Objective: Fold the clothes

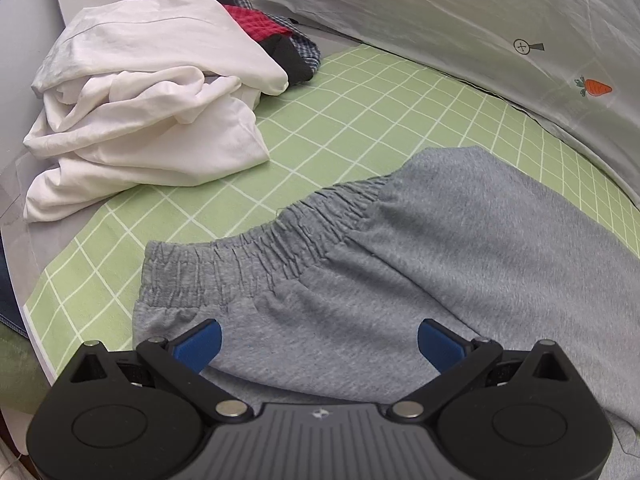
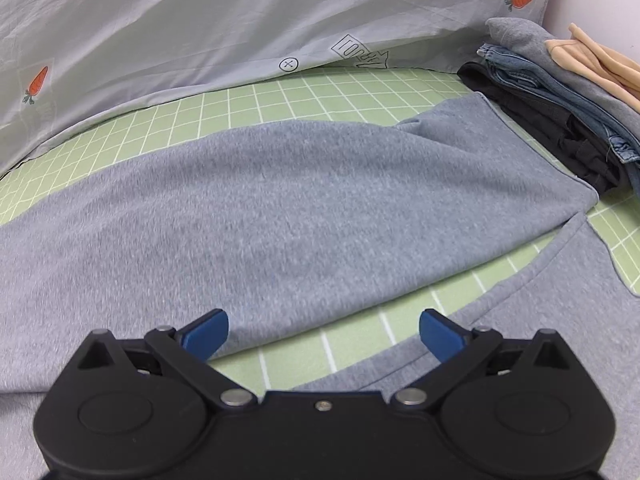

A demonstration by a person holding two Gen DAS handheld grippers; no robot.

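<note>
Grey sweatpants (image 1: pixel 420 264) lie spread on the green checked sheet (image 1: pixel 360 120). Their elastic waistband (image 1: pixel 248 260) runs across the middle of the left wrist view. My left gripper (image 1: pixel 319 342) is open and empty, hovering over the cloth just below the waistband. In the right wrist view the two pant legs (image 2: pixel 300 220) stretch to the right and split apart near the hems. My right gripper (image 2: pixel 324 334) is open and empty, above the gap between the legs where the sheet (image 2: pixel 360 328) shows.
A pile of unfolded clothes topped by a white garment (image 1: pixel 152 100) lies at the far left. A stack of folded clothes (image 2: pixel 568 92) sits at the far right. A grey carrot-print pillow (image 2: pixel 240 20) runs along the back.
</note>
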